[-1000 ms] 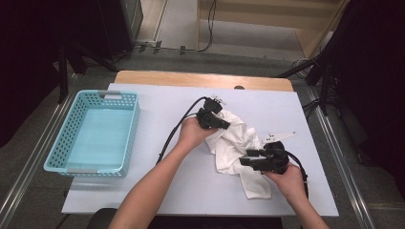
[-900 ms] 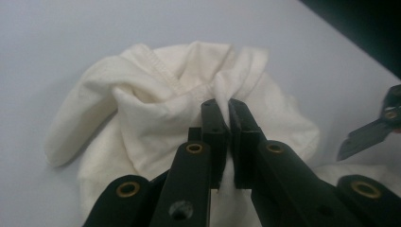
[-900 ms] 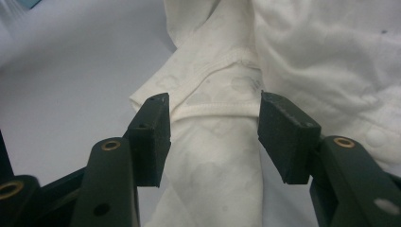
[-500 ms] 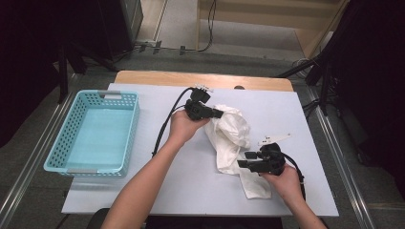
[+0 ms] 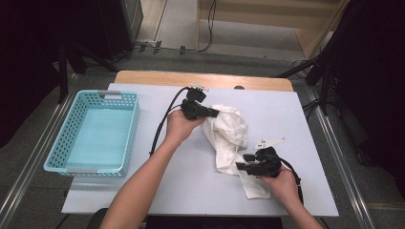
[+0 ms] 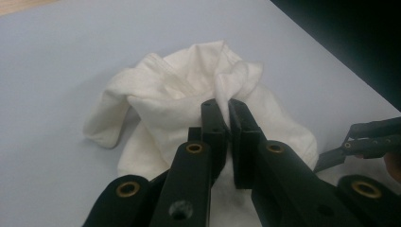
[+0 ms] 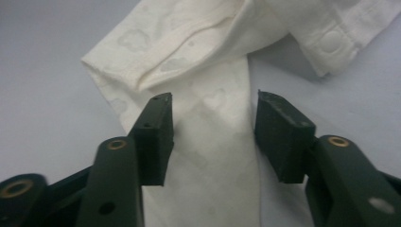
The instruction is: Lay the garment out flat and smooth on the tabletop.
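**White cloth pinched at one end, straddled at the other**

At the far left of the table point(image 5: 143, 191) stands a pale blue basket point(image 5: 129, 124), its long side running away from the person. It sits well apart from the work.

Right of it, the left hand point(image 5: 177, 128) reaches in from below and holds the left gripper point(image 5: 216, 113) level, pointing to the right. Its cable point(image 5: 162, 125) curves back across the table toward the person. In the left gripper view the left gripper point(image 6: 226, 109) has its jaws pressed together on a fold of the cloth point(image 6: 179, 101), with a ridge of fabric pulled up between the pads. The rest bunches beyond and slumps onto the table.

The cloth point(image 5: 227, 133) lies crumpled right of centre in the high view, its upper bunch at the left gripper and a narrower strip trailing down toward the near edge.

Farther right and nearer the person, the right hand point(image 5: 282, 183) holds the right gripper point(image 5: 240, 166), which points left over that strip. In the right gripper view the right gripper point(image 7: 213, 118) has jaws spread partway, having just been closing. The flat strip of cloth point(image 7: 222, 156) lies between them, and the pads do not press it.
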